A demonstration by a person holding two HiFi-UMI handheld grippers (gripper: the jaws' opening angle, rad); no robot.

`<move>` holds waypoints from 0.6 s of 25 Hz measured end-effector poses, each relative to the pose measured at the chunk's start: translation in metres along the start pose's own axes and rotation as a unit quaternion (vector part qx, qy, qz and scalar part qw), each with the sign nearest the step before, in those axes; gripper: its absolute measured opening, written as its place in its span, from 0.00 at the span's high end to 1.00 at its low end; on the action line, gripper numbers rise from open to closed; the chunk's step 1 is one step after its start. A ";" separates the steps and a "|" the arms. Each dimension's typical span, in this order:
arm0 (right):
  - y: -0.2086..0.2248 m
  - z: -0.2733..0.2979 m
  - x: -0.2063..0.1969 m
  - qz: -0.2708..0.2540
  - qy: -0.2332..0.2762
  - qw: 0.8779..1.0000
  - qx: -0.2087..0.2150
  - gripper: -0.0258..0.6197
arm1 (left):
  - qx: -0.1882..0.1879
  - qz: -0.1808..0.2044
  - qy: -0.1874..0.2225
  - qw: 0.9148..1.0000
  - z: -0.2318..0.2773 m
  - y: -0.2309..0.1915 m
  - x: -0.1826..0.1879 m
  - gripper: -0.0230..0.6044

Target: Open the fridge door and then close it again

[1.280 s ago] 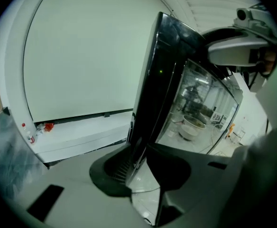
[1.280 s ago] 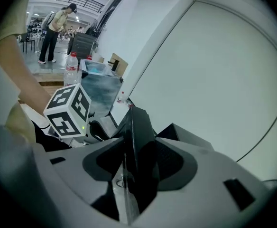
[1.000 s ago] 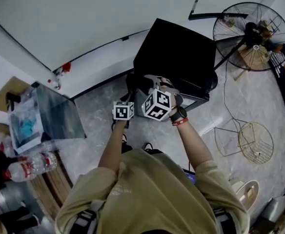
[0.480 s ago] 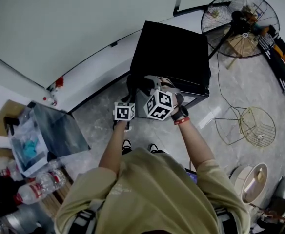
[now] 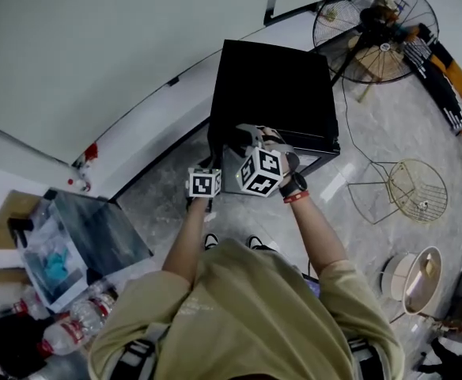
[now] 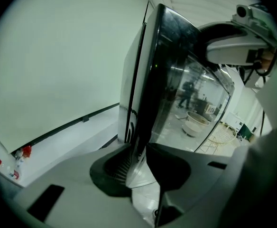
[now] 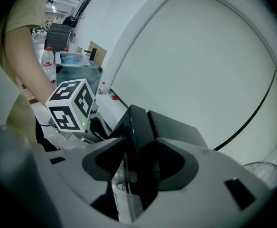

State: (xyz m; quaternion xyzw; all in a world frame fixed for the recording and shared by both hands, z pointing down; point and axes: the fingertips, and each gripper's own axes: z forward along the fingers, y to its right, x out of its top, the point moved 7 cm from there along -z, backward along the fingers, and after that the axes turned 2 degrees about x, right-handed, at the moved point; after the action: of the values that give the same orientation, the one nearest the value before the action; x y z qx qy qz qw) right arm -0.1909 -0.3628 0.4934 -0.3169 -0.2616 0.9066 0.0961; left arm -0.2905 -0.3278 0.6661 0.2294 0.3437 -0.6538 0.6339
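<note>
**White wall (image 5: 96, 46) behind, both grippers on the fridge door (image 6: 176, 94)**

A black mini fridge (image 5: 274, 85) stands with its back to that wall on a pale stone-look floor (image 5: 357, 157). The person stands directly in front of it, both arms reaching to its front.

The left gripper (image 6: 141, 167) has its jaws closed on the door's edge, the ribbed pad on one face and the other pad against the glass front. The right gripper (image 7: 131, 170) clamps the door's edge just beside it, and the dark slab fills the gap between its pads. Two grips close together probably share the pull against the seal and keep the door from twisting. Both tools tilt downward, most likely because the fridge is low.

The head view gives the layout. A pedestal fan (image 5: 373, 22) and a wire fan guard (image 5: 418, 190) are off to the right, and a plastic bin (image 5: 96, 228) and water bottles (image 5: 81, 323) to the left, all well apart from the door. That view hides the jaws under the marker cubes.

Only the left gripper view shows the glossy glass with the room reflected in it. It also shows a pale strip beside the door's edge, though I cannot tell whether that is a gap. The right gripper view adds the left gripper's marker cube (image 7: 71, 106) close by and the fridge top beyond the jaws. Judging by this, the door sits at or near shut.
</note>
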 end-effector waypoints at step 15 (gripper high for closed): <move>0.014 -0.021 -0.006 0.100 0.024 0.995 -0.006 0.60 | -0.034 0.035 0.039 0.998 -0.036 0.003 0.020 0.81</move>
State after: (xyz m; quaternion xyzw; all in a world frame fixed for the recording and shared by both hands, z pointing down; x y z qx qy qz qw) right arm -0.1733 -0.3678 0.4758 -0.3638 -0.2319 0.9021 0.0089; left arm -0.2947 -0.3145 0.6272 0.2448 0.3822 -0.6097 0.6498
